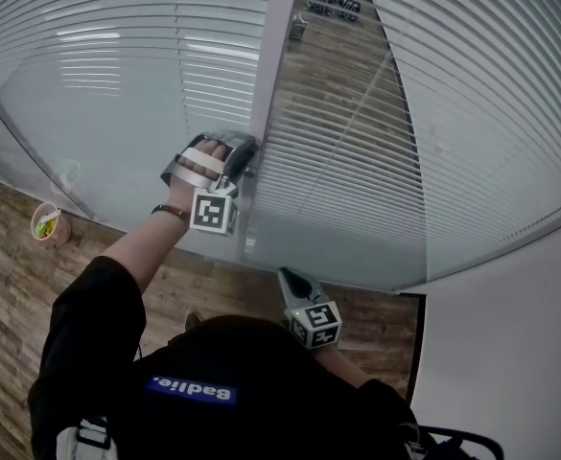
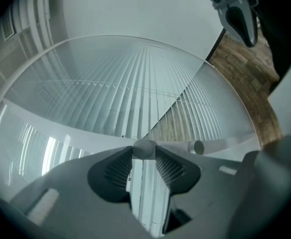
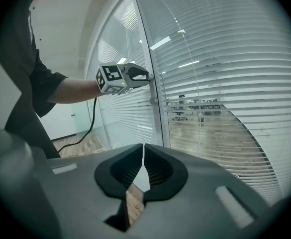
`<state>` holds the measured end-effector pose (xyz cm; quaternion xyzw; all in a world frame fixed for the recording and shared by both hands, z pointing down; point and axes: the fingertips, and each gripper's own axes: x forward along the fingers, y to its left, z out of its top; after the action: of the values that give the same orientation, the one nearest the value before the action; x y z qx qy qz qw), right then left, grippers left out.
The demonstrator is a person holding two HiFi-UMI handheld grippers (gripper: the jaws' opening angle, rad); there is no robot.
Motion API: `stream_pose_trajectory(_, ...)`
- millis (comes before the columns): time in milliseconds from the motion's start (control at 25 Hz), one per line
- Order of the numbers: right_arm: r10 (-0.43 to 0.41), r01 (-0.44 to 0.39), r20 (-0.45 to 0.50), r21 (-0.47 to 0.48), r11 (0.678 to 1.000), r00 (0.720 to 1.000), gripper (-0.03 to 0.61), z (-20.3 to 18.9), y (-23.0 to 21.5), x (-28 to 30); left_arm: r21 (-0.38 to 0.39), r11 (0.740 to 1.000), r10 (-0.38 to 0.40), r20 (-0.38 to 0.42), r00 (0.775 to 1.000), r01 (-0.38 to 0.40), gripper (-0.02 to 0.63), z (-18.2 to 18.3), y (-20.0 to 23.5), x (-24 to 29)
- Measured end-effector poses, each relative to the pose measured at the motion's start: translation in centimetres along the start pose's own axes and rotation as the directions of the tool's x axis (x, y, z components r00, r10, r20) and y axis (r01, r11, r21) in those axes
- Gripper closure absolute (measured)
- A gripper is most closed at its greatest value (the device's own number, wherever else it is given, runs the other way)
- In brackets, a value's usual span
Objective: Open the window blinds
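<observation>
Horizontal slat blinds point(image 1: 357, 142) hang behind glass on both sides of a white upright frame post point(image 1: 272, 56). My left gripper point(image 1: 245, 157) is raised against that post. In the left gripper view its jaws sit on either side of a small round grey knob point(image 2: 144, 149), pads touching it. A second knob point(image 2: 198, 147) sticks out of the frame beside it. The right gripper view shows the left gripper point(image 3: 147, 76) at the post, with another knob point(image 3: 152, 101) below it. My right gripper point(image 3: 144, 151) hangs low near my body, shut and empty; it also appears in the head view point(image 1: 295, 282).
A paper cup point(image 1: 47, 223) with something green in it stands on the wooden floor at the foot of the left glass pane. A white wall point(image 1: 520, 343) closes off the right side. A black cable point(image 3: 88, 126) hangs from my left arm.
</observation>
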<state>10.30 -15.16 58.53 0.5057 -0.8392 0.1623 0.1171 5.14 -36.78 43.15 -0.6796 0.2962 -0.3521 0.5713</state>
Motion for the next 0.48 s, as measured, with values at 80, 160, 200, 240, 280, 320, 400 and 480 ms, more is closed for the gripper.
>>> stream_pose_trajectory(80,-0.005,0.005,-0.006,-0.001,1.0,1.0,0.563,-0.1,-0.1,-0.1,-0.107,0.994,-0.003,0.013,1.0,0.004,0.444,0.2,0.1,-0.4)
stream_pose_trajectory(160,-0.012,0.012,-0.013,0.005,1.0,1.0,0.563,-0.3,-0.2,-0.2,-0.293,0.956,-0.006,0.04,0.999,0.017,0.434,0.4,0.4,-1.0)
stream_pose_trajectory(200,-0.015,0.015,-0.018,0.008,1.0,1.0,0.563,-0.4,-0.3,-0.2,-0.409,0.912,-0.004,0.056,0.998,0.026,0.434,0.5,0.5,-1.3)
stream_pose_trajectory(240,-0.016,0.016,-0.023,0.012,1.0,1.0,0.563,-0.5,-0.3,-0.2,-0.53,0.847,0.001,0.07,0.998,0.036,0.434,0.4,0.7,-1.5)
stream_pose_trajectory(280,-0.016,0.016,-0.027,0.013,1.0,0.999,0.563,-0.5,-0.3,-0.1,-0.646,0.761,0.006,0.08,0.997,0.048,0.434,0.2,0.8,-1.6)
stream_pose_trajectory(320,-0.016,0.016,-0.03,0.014,1.0,0.999,0.563,-0.6,-0.3,-0.1,-0.748,0.661,0.009,0.087,0.996,0.06,0.434,-0.1,0.9,-1.7)
stream_pose_trajectory(400,-0.014,0.014,-0.032,0.013,1.0,0.999,0.563,-0.6,-0.3,-0.1,-0.884,0.462,0.015,0.094,0.995,0.077,0.434,-0.6,1.0,-1.7)
stream_pose_trajectory(480,-0.015,0.015,-0.034,0.013,1.0,0.999,0.563,-0.6,-0.3,-0.2,-0.945,0.317,0.027,0.089,0.996,0.076,0.434,-0.9,1.0,-1.8)
